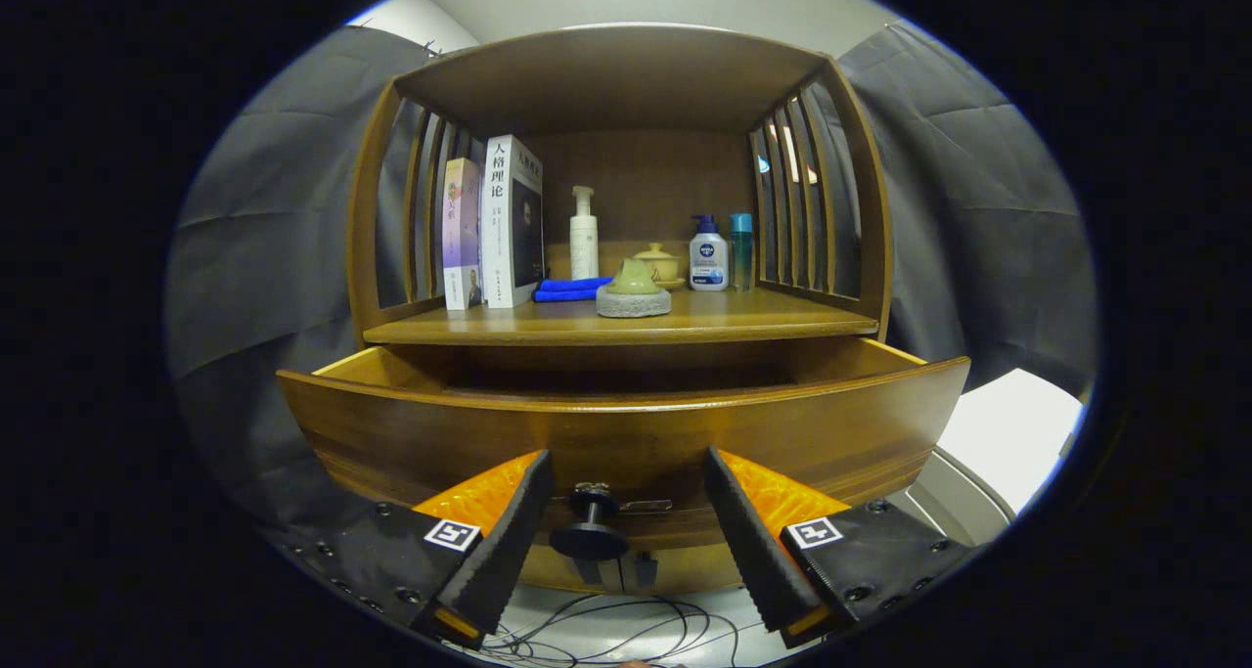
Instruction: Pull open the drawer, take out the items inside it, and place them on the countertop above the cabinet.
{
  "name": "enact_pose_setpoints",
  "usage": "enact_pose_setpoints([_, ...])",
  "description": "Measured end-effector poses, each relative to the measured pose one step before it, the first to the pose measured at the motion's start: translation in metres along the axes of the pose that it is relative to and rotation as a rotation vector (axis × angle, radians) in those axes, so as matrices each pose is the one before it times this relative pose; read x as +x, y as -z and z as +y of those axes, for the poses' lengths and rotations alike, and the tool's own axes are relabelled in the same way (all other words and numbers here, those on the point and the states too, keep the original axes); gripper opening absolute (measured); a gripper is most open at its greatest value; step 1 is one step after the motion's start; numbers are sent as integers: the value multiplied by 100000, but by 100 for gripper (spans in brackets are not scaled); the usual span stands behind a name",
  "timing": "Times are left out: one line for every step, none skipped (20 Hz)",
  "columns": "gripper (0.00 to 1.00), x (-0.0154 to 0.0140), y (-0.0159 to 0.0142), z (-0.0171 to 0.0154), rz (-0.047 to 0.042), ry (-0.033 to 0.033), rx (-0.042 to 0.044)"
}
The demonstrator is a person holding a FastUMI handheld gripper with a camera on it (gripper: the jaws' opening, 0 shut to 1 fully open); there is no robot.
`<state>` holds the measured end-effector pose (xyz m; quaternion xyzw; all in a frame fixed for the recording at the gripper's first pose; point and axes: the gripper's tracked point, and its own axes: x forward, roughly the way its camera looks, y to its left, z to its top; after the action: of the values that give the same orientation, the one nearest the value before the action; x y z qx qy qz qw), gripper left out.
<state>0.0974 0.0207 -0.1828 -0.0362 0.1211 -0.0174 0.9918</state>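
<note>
since the drawer (626,433) is already pulled out under the countertop (626,328), its knob (590,526) sits between my fingers, which stand apart and touch nothing. i judge the gripper (626,541) must rise over the front; the inside is hidden from me.

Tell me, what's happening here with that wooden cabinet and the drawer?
A person is working a handheld gripper at a wooden cabinet. Its drawer is pulled partway out, and the gripper's open fingers sit either side of the drawer's knob without pressing on it. What lies inside the drawer can't be seen from here. The countertop above holds books, bottles, a blue cloth and small pots.
</note>
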Motion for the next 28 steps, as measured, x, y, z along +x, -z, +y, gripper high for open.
enact_pose_setpoints([98, 621, 41, 1, 624, -25, -105])
enact_pose_setpoints([98, 639, -299, 27, -45, -92, 119])
enact_pose_setpoints([98, 656, -169, -23, 663, -127, -39])
enact_pose_setpoints([98, 802, -213, -73, 193, 15, 31])
enact_pose_setpoints([98, 712, -144, -16, 384, 22, -118])
enact_pose_setpoints([98, 715, -198, 50, 70, 38, -46])
enact_pose_setpoints([98, 696, -202, 46, 30, 12, 94])
enact_pose_setpoints([98, 697, -114, -41, -5, 80, -50])
enact_pose_setpoints([98, 630, -194, 60, -46, 46, -329])
enact_pose_setpoints([98, 708, -172, -13, -134, 39, -216])
enact_pose_setpoints([98, 598, -159, -5, 61, 79, -2])
enact_pose_setpoints([98, 635, -132, 50, 186, 78, -94])
enact_pose_setpoints([98, 529, -156, -20, 417, 42, 135])
enact_pose_setpoints([98, 592, -129, 4, 194, 36, 321])
enact_pose_setpoints([98, 488, -67, 15, 404, 25, 195])
enact_pose_setpoints([98, 344, -56, 18, -597, 848, 433])
enact_pose_setpoints([99, -169, -151, 78, 197, 470, -356])
enact_pose_setpoints([99, 80, 66, 24, -1107, 334, -1170])
enact_pose_setpoints([98, 125, 210, -70, -147, 249, -1415])
enact_pose_setpoints([98, 22, -80, -30, -592, 200, -1837])
enact_pose_setpoints([98, -26, 47, -153, 733, 333, -1412])
enact_pose_setpoints([98, -133, 109, -44, 165, 1, -77])
enact_pose_setpoints([98, 48, -32, 45, 1037, -567, 555])
enact_pose_setpoints([98, -14, -109, -243, 319, 339, 568])
enact_pose_setpoints([98, -271, -255, -604, 314, 1494, 1019])
enact_pose_setpoints([98, -270, -393, -514, -321, 1660, 1656])
enact_pose_setpoints([98, -513, -564, -34, -667, -122, 1413])
enact_pose_setpoints([98, -513, -542, 6, -765, -193, 30])
